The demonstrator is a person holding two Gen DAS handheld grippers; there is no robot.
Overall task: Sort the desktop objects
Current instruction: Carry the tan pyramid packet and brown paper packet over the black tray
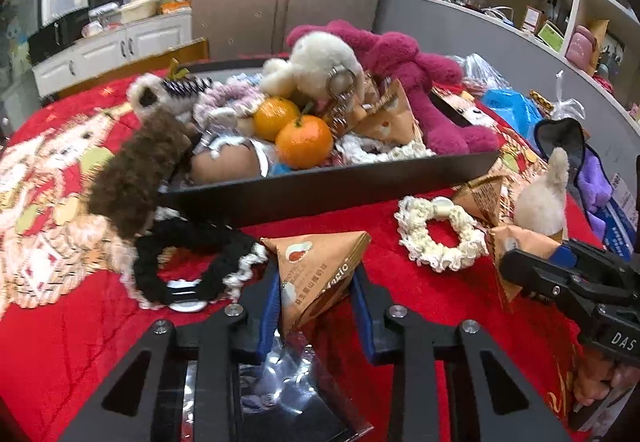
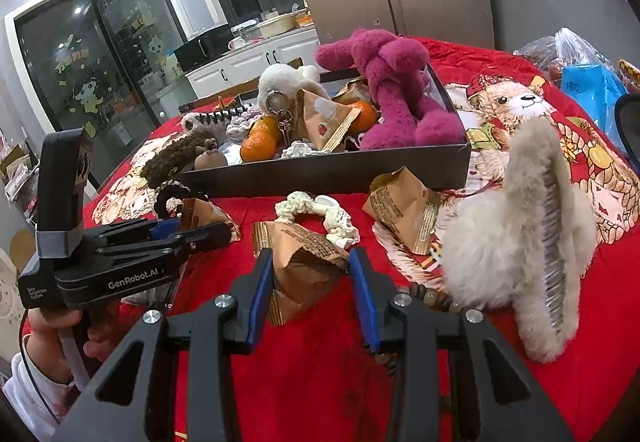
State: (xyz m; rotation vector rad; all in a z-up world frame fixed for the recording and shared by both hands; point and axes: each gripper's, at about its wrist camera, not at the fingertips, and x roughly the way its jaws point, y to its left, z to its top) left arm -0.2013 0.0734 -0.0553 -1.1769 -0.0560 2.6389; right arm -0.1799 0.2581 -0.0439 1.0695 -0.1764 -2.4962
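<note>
The desk (image 2: 320, 382) under its red cloth carries a black tray (image 1: 320, 189) at the far edge, already heaped with toys and oranges. Near the front edge, the left gripper (image 1: 316, 294) and the right gripper (image 2: 310, 278) each have fingers closed around a pyramid snack packet (image 1: 316, 274) (image 2: 308, 262), probably bound for the tray.

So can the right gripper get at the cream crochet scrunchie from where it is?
Probably not directly: the right gripper has a brown snack packet between its fingers, and the cream crochet scrunchie lies just beyond that.
</note>
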